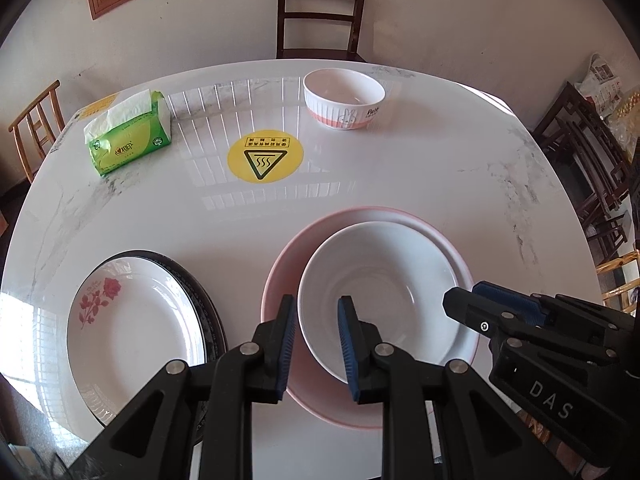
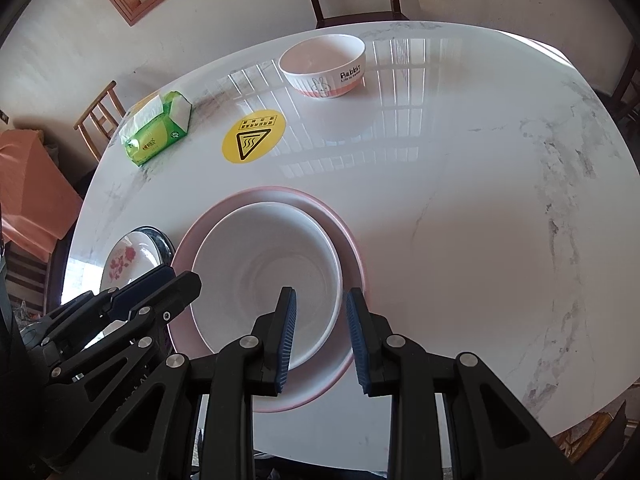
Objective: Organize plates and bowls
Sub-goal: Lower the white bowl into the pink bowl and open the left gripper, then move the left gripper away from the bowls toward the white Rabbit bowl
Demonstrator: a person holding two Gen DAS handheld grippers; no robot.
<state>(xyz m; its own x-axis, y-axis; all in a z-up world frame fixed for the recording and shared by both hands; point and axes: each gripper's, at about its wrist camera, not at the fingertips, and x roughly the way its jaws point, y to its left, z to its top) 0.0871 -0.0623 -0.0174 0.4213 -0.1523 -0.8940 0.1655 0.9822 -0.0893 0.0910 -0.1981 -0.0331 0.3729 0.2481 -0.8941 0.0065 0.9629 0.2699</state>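
Note:
A white bowl point(image 1: 376, 292) point(image 2: 268, 268) sits inside a wider pink-rimmed bowl point(image 1: 280, 280) point(image 2: 352, 240) near the front of the marble table point(image 1: 440, 184). My left gripper point(image 1: 317, 320) is open, its fingers straddling the white bowl's left rim. My right gripper point(image 2: 320, 312) is open, its fingers straddling the white bowl's right rim. A rose-patterned plate point(image 1: 132, 332) point(image 2: 126, 262) lies on a dark-rimmed plate point(image 1: 200, 292) at the left. A pink rabbit bowl point(image 1: 344, 98) point(image 2: 322, 66) stands at the far side.
A green tissue pack point(image 1: 128, 132) point(image 2: 156, 130) lies at the far left. A yellow heat-warning sticker point(image 1: 265, 157) point(image 2: 253, 135) marks the table's middle. Chairs point(image 1: 320, 12) stand around the table.

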